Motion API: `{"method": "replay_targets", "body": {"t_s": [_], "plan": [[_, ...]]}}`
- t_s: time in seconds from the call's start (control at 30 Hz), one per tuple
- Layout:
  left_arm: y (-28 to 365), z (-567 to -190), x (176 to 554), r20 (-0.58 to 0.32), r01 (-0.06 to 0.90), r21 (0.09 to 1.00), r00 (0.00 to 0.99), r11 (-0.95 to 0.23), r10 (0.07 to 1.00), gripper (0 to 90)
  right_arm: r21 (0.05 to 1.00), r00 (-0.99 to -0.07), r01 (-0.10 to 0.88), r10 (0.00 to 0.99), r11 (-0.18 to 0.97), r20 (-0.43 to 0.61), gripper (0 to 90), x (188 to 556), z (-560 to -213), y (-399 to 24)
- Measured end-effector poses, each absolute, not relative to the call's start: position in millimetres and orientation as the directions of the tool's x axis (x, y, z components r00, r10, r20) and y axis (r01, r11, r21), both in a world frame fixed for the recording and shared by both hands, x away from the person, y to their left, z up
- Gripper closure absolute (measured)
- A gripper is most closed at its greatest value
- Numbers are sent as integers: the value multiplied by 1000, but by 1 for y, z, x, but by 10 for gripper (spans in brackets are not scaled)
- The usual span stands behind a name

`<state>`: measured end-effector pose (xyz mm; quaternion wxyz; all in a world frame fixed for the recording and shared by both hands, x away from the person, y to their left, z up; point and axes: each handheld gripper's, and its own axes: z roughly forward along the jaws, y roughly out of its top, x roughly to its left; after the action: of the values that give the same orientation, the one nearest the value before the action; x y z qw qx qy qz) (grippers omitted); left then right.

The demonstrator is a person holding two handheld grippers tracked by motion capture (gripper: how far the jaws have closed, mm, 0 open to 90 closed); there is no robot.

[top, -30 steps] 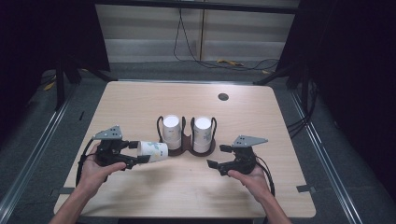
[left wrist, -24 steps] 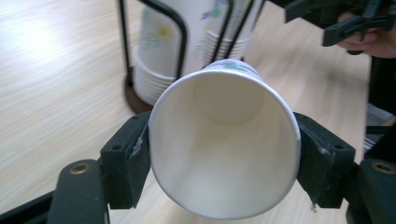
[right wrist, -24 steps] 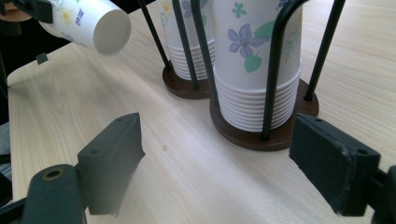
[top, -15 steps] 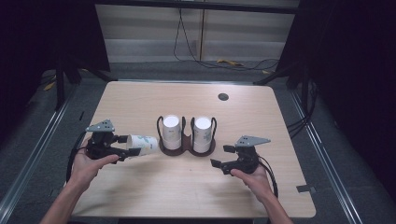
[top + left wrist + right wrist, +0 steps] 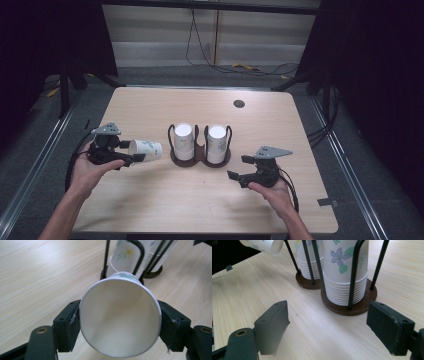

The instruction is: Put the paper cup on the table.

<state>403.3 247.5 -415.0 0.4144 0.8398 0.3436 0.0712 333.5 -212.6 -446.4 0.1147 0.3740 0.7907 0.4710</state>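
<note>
Sideways is how the paper cup lies now: its long axis runs level above the table, open mouth turned toward the left gripper, base aimed at the cup holder just beside it. That gripper pinches the cup near its rim, one jaw on each side, as the left gripper view shows. The right gripper hangs spread and empty, near the holder's right stack of cups.

Compared with a second ago, the left hand and cup have drawn away from the holder, toward the table's left edge; the right gripper has barely shifted.

Underneath is pale wood-grain tabletop with a small dark disc near the far edge. Beyond, grey floor, cables and black curtains.
</note>
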Motion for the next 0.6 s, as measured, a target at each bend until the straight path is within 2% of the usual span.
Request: {"method": "replay_targets", "body": {"t_s": [0.17,0.6], "plan": [[249,-414,411,-144,556,716,709,-422,690,269,826,-689,491,704,276,174,180,336,-448,-214],[254,-415,436,-131,587,675,691,-447,711,257,821,-689,497,703,282,176,180,338,-450,-213]]}}
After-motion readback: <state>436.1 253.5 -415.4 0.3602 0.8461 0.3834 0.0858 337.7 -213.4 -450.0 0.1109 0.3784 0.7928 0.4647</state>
